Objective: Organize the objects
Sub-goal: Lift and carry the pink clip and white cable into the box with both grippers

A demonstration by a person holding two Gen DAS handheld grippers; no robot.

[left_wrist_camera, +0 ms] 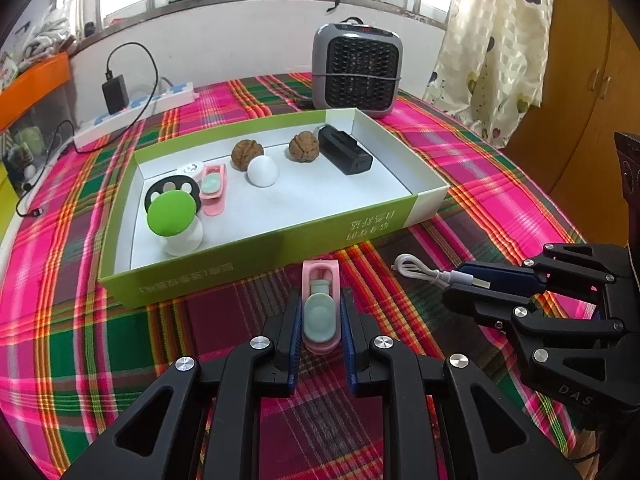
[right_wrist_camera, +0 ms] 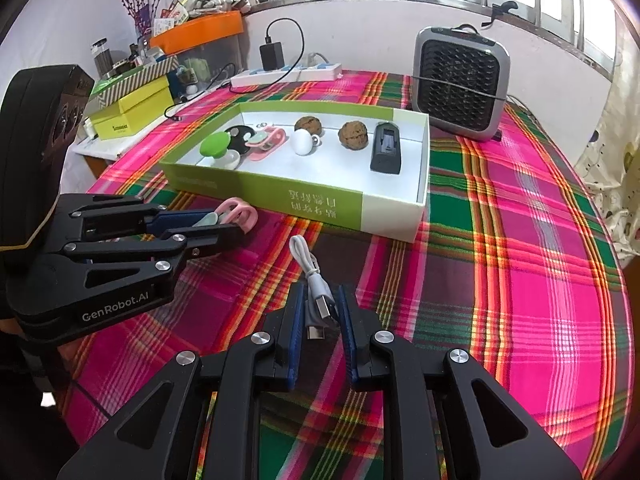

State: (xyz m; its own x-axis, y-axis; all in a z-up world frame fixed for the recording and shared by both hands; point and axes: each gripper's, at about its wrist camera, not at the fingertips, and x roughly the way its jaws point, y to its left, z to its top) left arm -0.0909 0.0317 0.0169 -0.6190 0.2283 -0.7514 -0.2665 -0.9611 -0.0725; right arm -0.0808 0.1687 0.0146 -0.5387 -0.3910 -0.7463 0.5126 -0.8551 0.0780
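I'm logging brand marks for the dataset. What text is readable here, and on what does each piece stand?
"GenRobot.AI": black body of the left gripper.
"DAS": black body of the right gripper.
Upside-down white characters on the green cardboard box: not legible to me.
Dark print on the yellow box: too small.

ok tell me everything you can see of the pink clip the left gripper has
The pink clip looks like glossy plastic, a long body with a slotted far end and a pale grey-green oval pad on top. It is clamped by its sides in the shut left gripper, pointing toward the green box, low over the plaid cloth.
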